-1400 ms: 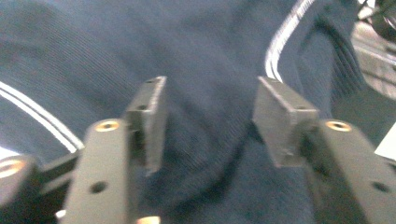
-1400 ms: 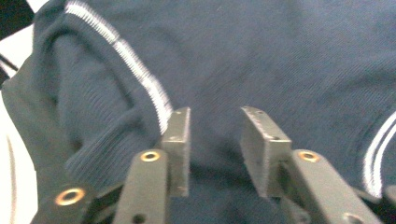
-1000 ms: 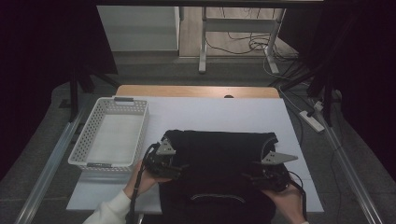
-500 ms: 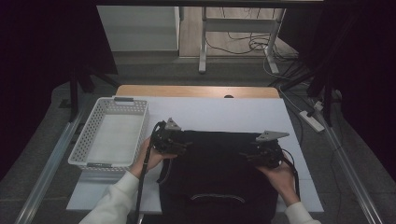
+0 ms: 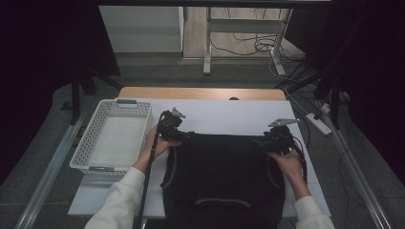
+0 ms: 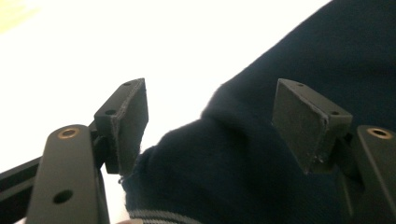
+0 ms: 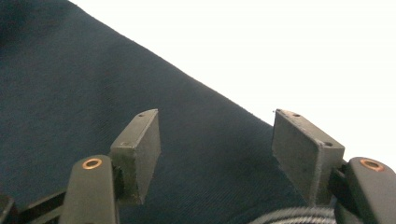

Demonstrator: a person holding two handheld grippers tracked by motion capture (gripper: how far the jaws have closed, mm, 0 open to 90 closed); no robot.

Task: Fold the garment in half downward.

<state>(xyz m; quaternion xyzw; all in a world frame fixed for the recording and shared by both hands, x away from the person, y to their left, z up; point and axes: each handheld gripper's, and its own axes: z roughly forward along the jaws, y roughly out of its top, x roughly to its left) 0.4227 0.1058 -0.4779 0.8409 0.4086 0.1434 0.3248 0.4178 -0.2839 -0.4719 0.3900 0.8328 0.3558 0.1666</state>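
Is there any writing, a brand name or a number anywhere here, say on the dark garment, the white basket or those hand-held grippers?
None can be read.
Dark garment: plain cloth in both gripper views, no print or tag showing.
White basket: no label visible.
Left gripper and right gripper: bare black jaws, no markings.
White table: blank.

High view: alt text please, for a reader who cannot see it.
A person holds a gripper in each hand at the far corners of a dark garment spread on a white table: left gripper at its left corner, right gripper at its right. An empty white basket sits to the left.
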